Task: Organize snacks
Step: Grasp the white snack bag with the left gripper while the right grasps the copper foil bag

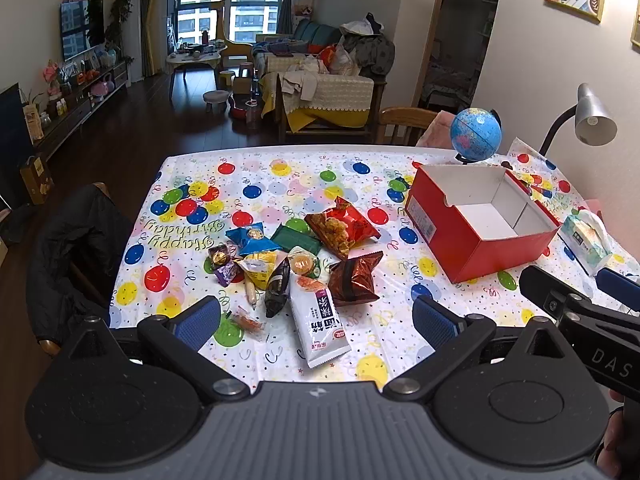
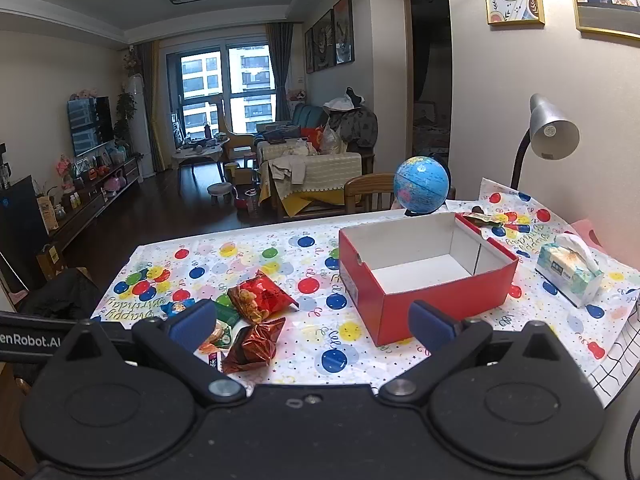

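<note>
Several snack packets lie in a heap on the balloon-print tablecloth [image 1: 256,184]: a red chip bag [image 1: 342,226], a dark red foil bag [image 1: 356,280], a long white packet [image 1: 320,322], a blue packet [image 1: 250,238], a green packet [image 1: 298,240] and small wrapped sweets [image 1: 222,266]. An empty red box [image 1: 478,220] with a white inside stands to their right. My left gripper [image 1: 316,320] hovers open just in front of the heap, with nothing between its fingers. My right gripper [image 2: 312,326] is open too, between the foil bag [image 2: 254,344] and the red box [image 2: 424,276].
A blue globe [image 1: 476,134], a grey desk lamp [image 1: 594,114] and a tissue pack [image 1: 586,240] stand at the table's right side. A chair with a dark jacket [image 1: 76,248] is at the left edge. A small wrapper [image 2: 482,220] lies behind the box.
</note>
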The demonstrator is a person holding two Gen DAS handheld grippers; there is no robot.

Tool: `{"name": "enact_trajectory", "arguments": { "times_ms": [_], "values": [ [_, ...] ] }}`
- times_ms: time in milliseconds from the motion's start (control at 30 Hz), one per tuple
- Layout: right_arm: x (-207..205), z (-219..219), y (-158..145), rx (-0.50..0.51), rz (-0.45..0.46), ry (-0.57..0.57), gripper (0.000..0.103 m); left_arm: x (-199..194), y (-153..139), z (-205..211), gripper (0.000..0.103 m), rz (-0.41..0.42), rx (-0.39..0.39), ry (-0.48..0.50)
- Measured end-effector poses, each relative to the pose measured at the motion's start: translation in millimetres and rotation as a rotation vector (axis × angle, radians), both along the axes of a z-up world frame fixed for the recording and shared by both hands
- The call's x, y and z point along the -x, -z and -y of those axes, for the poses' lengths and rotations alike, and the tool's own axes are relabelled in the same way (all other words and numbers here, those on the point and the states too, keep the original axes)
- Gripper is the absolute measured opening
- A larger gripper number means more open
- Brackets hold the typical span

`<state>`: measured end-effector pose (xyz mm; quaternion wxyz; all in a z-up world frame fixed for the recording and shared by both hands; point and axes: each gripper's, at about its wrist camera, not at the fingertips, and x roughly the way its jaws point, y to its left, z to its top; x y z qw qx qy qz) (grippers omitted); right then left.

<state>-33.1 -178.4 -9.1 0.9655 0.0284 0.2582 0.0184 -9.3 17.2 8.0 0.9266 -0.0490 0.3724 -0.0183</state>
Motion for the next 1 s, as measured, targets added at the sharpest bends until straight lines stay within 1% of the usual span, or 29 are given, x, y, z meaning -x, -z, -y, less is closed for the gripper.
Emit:
{"name": "enact_trajectory", "arguments": {
  "times_ms": [133, 200, 433, 467, 500, 533, 600, 633, 700, 767, 833, 867, 933, 1000],
  "values": [
    [-1.6, 1.2, -0.5, -0.005, -0.002, -0.001, 0.103, -1.8, 0.1, 0.3, 0.103, -0.002, 0.004, -0.004],
    [-1.4, 1.2, 0.4, -0.028, -0.025, -0.003, 0.103, -4.5, 1.0, 1.1, 0.103, -0.006, 0.006, -0.01],
    [-22.6, 6.6, 7.2, 0.006, -0.051, -0.04, 0.103, -22.5, 15.7, 2.1, 0.103, -0.049, 0.018, -0.04],
    [-27.3, 8.3, 9.2, 0.004, -0.047, -0.05, 0.103, -26.0, 18.4, 1.2, 0.103, -0.058, 0.021, -0.053],
    [-31.8, 8.8, 12.1, 0.006, -0.011, -0.062, 0.103, -29.5, 21.4, 0.1, 0.103, -0.068, 0.028, -0.065],
    [-37.6, 10.3, 14.8, 0.004, -0.009, -0.073, 0.103, -33.0, 23.7, -0.9, 0.103, -0.075, 0.029, -0.08],
    [-48.6, 12.6, 21.5, -0.026, 0.011, -0.09, 0.103, -40.2, 29.1, -1.7, 0.103, -0.089, 0.022, -0.108],
    [-53.7, 14.6, 24.8, -0.051, 0.005, -0.098, 0.103, -44.1, 32.4, -2.3, 0.103, -0.1, 0.024, -0.119],
    [-65.2, 19.0, 30.7, -0.067, -0.019, -0.11, 0.101, -51.5, 39.9, -4.5, 0.103, -0.122, 0.035, -0.141],
    [-75.8, 22.5, 36.5, -0.105, -0.039, -0.129, 0.1, -57.7, 46.0, -5.1, 0.103, -0.134, 0.03, -0.157],
    [-88.2, 23.7, 42.4, -0.105, -0.058, -0.153, 0.098, -64.2, 53.5, -6.7, 0.103, -0.149, 0.048, -0.16],
    [-95.5, 24.8, 45.8, -0.089, -0.083, -0.161, 0.097, -67.2, 56.9, -7.0, 0.103, -0.154, 0.054, -0.165],
    [-107.2, 25.6, 51.7, -0.114, -0.119, -0.201, 0.096, -73.9, 64.6, -6.4, 0.103, -0.167, 0.049, -0.175],
    [-122.0, 24.2, 57.7, -0.098, -0.149, -0.225, 0.094, -81.1, 73.0, -5.1, 0.103, -0.185, 0.039, -0.186]
  ]
}}
